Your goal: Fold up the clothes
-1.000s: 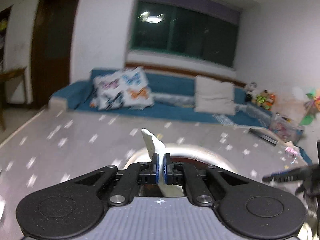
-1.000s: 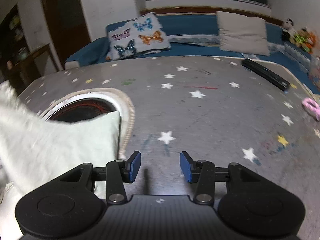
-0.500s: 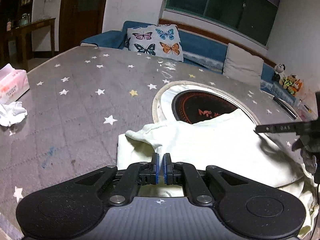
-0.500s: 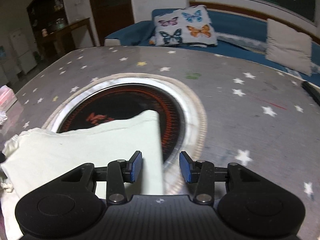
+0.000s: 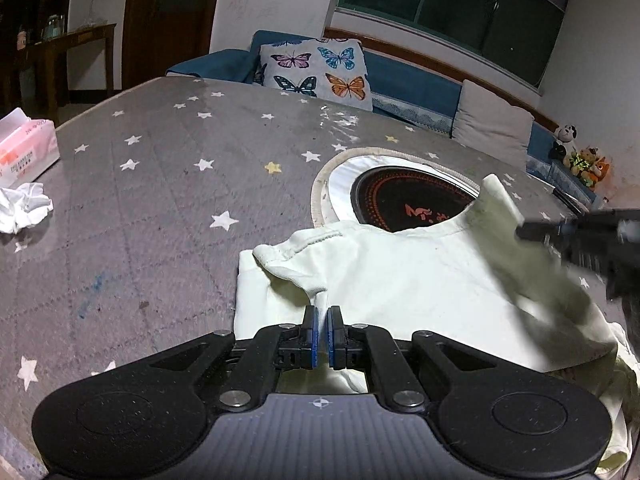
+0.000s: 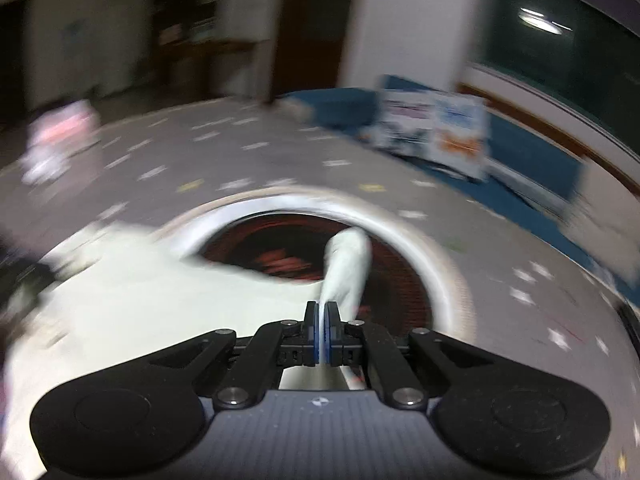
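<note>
A pale cream garment (image 5: 404, 280) lies on the grey star-patterned table (image 5: 160, 208), partly over the round cooktop (image 5: 404, 200). My left gripper (image 5: 322, 320) is shut on a fold of the garment near its left edge. In the left wrist view the right gripper (image 5: 568, 232) shows at the right edge, holding a raised corner of the cloth. In the blurred right wrist view my right gripper (image 6: 322, 320) is shut on a strip of the garment (image 6: 344, 268) that rises over the cooktop (image 6: 304, 248).
A pink tissue pack (image 5: 24, 148) and a crumpled white tissue (image 5: 24, 208) sit at the table's left edge. A blue sofa with a butterfly cushion (image 5: 316, 68) and a beige cushion (image 5: 492, 124) stands behind the table. Soft toys (image 5: 580, 156) are at the far right.
My right gripper was open beside the garment's edge; it has shut on the cloth and is lifting a corner, moving fast. My left gripper stays shut on the garment, lower over the table.
</note>
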`<state>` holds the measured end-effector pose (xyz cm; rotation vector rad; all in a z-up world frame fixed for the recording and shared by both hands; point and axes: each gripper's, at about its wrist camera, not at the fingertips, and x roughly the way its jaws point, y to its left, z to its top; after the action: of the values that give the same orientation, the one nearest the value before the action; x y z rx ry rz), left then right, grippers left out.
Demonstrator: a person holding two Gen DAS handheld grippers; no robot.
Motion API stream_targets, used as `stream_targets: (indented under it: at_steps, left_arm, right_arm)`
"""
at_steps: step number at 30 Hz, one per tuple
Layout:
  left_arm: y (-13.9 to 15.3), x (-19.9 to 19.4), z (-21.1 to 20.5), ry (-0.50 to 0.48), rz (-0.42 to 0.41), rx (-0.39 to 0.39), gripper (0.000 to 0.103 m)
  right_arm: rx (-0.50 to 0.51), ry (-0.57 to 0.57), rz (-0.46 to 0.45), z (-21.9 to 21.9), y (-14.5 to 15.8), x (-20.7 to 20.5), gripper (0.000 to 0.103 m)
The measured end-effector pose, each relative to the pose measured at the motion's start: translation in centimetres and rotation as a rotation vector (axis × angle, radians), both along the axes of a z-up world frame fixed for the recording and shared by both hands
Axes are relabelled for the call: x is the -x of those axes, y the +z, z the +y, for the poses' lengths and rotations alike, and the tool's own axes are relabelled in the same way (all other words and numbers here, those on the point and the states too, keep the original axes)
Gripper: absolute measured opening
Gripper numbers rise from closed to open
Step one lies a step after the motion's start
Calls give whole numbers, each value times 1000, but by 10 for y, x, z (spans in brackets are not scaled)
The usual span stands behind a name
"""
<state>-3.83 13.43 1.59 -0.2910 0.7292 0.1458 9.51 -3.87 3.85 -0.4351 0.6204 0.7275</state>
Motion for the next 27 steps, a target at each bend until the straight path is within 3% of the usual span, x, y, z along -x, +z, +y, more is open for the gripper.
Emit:
stream_targets:
  at_steps: [5,7,10,15,25,27]
  left_arm:
    - [-1,3,2,5,0,10,6]
    - [-1,3,3,5,1,13,6]
    - [0,3,3,2,-3,9,7]
    - [-1,5,4,10,0,13,8]
    - [1,4,7,10,5,8,9]
    - [1,4,8,8,6,9,9]
  right_arm:
    - [-4,114,129,8,-7,22,10]
    - [-38,94,176,1,-3,16,10]
    - [-52,32,169,-7,4,-5,11]
    - [-56,-39,189,-7,-4,-40,24]
    - [-103,-48,285,18,-33,-83,24]
    - [-106,-46,291,20,-35,-85,18]
